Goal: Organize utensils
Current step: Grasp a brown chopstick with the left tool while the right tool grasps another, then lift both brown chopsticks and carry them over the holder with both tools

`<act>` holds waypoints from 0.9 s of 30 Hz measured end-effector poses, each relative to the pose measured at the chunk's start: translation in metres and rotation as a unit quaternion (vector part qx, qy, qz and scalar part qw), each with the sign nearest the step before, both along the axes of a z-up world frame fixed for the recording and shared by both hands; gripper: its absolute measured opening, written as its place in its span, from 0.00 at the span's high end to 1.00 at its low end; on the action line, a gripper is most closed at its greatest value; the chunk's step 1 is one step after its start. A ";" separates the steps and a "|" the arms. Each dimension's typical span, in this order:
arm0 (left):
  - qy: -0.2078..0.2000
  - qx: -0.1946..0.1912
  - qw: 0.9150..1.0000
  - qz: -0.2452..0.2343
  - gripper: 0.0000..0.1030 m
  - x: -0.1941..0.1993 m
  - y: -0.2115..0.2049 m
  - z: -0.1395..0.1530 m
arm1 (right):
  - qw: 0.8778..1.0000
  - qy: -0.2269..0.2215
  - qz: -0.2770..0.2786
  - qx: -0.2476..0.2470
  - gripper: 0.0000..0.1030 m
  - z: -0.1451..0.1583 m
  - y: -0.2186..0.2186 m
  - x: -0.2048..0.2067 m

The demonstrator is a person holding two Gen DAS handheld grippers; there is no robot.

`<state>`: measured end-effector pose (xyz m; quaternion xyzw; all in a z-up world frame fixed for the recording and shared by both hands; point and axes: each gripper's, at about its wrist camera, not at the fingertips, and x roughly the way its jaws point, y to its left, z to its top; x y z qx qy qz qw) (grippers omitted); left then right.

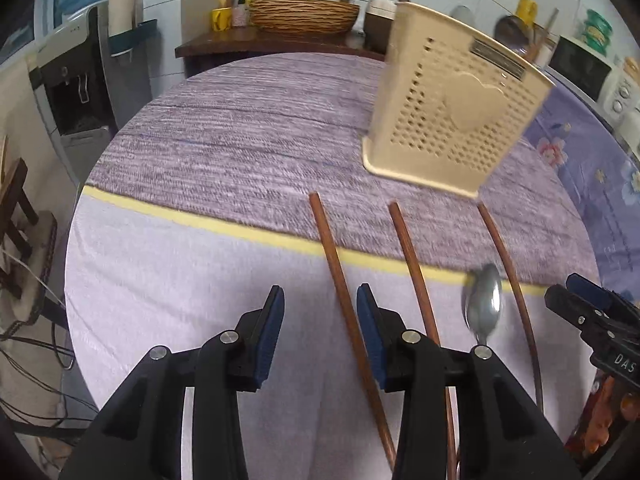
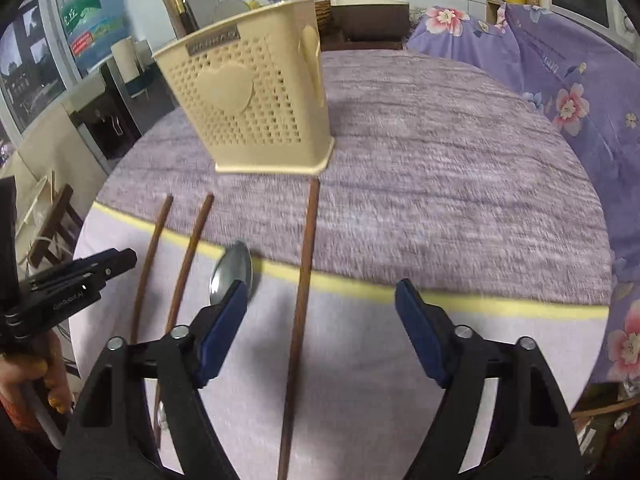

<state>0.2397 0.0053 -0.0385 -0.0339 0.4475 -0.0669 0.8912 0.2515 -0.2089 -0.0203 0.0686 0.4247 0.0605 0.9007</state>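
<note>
Perforated cream plastic holder (image 1: 448, 112), upright on round woven-cloth surface (image 1: 240, 152). Three slim wooden chopsticks (image 2: 300, 320), one steel spoon (image 2: 230, 276) before it. Left tool (image 1: 320, 320), right tool (image 2: 322, 320): spread, empty.

Home kitchen: microwave (image 1: 582, 65), water dispenser (image 1: 76, 92), wicker basket (image 1: 304, 16).

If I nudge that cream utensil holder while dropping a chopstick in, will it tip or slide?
The cream utensil holder looks like thin perforated plastic, so probably light and apt to slide on the purple cloth. It stands tall and flares toward the top, so a push near the rim might tip it.
</note>
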 end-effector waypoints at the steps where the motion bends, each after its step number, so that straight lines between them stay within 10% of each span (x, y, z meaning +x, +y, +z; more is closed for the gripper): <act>1: -0.001 0.005 1.000 0.005 0.63 0.005 -0.001 0.000 | 1.000 0.001 0.000 -0.004 0.32 0.000 0.001 0.007; 21: -0.004 0.037 0.999 0.024 0.90 0.043 -0.023 -0.013 | 0.997 0.022 0.017 -0.074 0.90 -0.024 0.031 0.075; 27: -0.005 0.038 0.999 0.025 0.92 0.048 -0.023 -0.013 | 0.998 0.012 0.020 -0.061 0.91 -0.024 0.025 0.079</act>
